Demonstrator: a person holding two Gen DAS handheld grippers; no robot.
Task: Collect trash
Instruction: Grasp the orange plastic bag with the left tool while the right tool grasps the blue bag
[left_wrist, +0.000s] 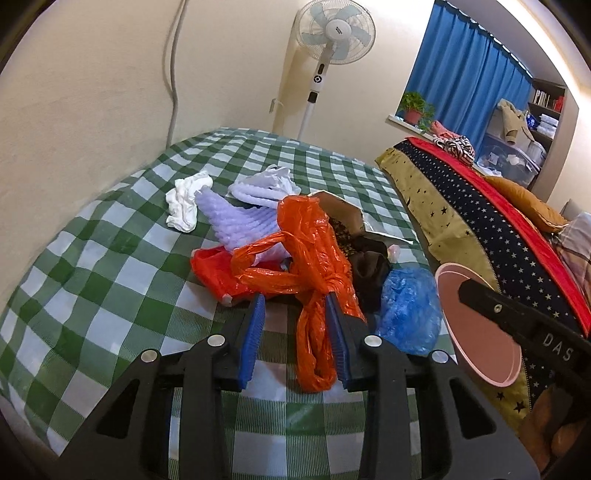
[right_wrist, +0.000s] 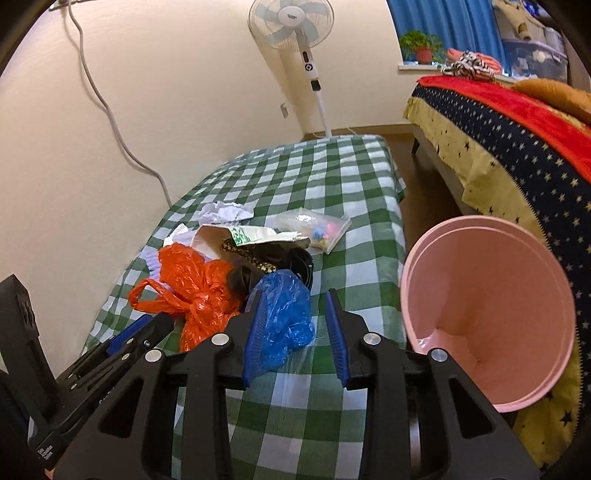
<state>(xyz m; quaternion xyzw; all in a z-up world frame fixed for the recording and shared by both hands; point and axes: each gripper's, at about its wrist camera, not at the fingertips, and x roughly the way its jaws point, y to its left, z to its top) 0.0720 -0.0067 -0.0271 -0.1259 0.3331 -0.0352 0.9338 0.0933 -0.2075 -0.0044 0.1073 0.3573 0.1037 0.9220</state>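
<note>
Green checked bed (left_wrist: 92, 280), fan (left_wrist: 334, 33) by wall. My left gripper (left_wrist: 295, 314) and right gripper (right_wrist: 295, 310) both spread, gripping nothing; crumpled orange bag (left_wrist: 295, 258) and blue bag (right_wrist: 284, 314) between fingers.

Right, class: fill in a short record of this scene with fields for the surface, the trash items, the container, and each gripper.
surface: green checked cloth
trash: orange plastic bag, blue plastic bag, white crumpled paper
container: pink bin, tilted, beside the cloth
left gripper: open, orange plastic bag's tail between fingers
right gripper: open, around blue plastic bag
</note>
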